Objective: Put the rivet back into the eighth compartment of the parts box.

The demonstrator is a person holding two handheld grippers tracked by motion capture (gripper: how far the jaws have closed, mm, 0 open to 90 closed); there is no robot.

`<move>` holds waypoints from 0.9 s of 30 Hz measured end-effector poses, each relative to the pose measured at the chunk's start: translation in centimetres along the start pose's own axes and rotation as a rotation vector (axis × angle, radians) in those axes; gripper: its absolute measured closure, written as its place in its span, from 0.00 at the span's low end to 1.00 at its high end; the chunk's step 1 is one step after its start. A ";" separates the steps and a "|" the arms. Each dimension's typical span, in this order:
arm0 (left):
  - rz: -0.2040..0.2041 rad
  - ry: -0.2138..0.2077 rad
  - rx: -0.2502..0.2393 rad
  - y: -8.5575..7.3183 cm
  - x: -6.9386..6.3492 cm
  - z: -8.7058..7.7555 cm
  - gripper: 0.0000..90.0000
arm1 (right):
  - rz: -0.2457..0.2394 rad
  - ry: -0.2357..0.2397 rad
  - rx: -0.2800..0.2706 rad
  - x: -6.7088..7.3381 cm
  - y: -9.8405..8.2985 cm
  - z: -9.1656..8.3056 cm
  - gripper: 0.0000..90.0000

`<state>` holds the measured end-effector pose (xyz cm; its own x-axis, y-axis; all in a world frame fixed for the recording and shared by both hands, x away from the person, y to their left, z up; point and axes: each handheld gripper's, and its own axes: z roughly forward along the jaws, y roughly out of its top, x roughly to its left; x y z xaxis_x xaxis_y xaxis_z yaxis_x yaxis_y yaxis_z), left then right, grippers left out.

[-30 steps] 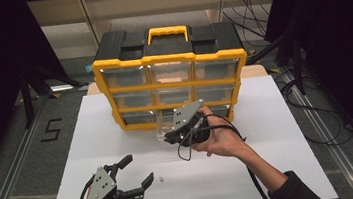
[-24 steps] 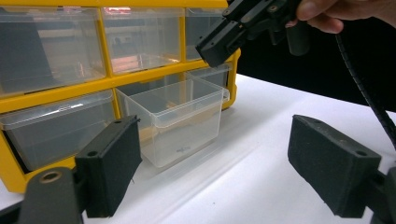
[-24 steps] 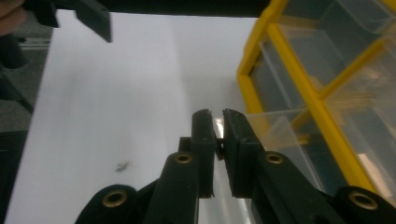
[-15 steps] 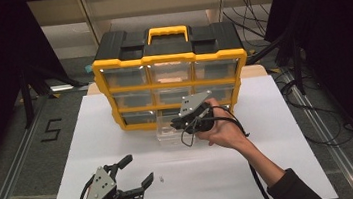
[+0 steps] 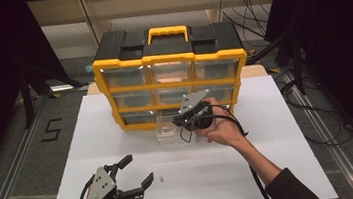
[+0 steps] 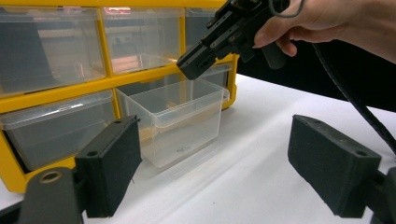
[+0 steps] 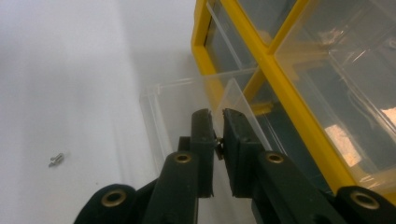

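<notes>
Currently my right gripper point(image 7: 215, 122), jaws clenched on a small screw point(image 7: 218, 143), hovers over the pulled-out clear drawer point(image 6: 180, 119); another screw point(image 5: 161, 178) awaits; left gripper point(image 5: 135, 173) released.

**Drawer out in front of the cabinet**

The drawer cabinet point(image 5: 170, 75) stands at the back of the table point(image 5: 293, 166). Its bottom-middle drawer point(image 5: 173, 130) sits pulled out in front of it. The right gripper point(image 5: 179, 121) hangs just above that drawer. The left gripper point(image 5: 135, 172) is near the front left, a small screw point(image 5: 161, 178) on the table just to its right.
</notes>
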<state>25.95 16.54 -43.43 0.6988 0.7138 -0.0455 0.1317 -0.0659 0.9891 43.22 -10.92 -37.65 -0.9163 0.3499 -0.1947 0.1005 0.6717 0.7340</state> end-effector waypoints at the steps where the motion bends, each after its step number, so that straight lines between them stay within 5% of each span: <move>1: 0.000 -0.001 0.000 0.0 0.0 0.0 0.19 | 0.002 0.001 0.004 0.0 -0.1 0.1 0.92; 5: -0.002 -0.003 0.004 0.0 0.0 0.0 0.19 | 0.007 0.005 0.021 0.1 -0.4 0.7 0.91; 10: 0.003 0.000 0.004 0.0 0.0 -0.1 0.19 | 0.055 -0.015 0.009 0.1 -0.3 0.8 0.67; 15: 0.006 0.000 -0.005 0.1 0.0 0.0 0.19 | 0.040 0.009 -0.024 1.0 0.8 0.0 0.51; 17: 0.039 0.003 -0.015 0.1 0.3 0.1 0.19 | 0.025 0.028 -0.043 1.7 1.4 -0.2 0.49; 27: 0.036 0.002 -0.021 0.2 0.3 0.0 0.19 | -0.017 0.104 -0.023 4.7 2.7 0.8 0.42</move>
<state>26.15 16.74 -43.24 0.7014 0.7127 -0.0097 0.0916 -0.0767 0.9928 39.48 -6.95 -37.09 -0.9533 0.2676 -0.1397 0.0762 0.6611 0.7464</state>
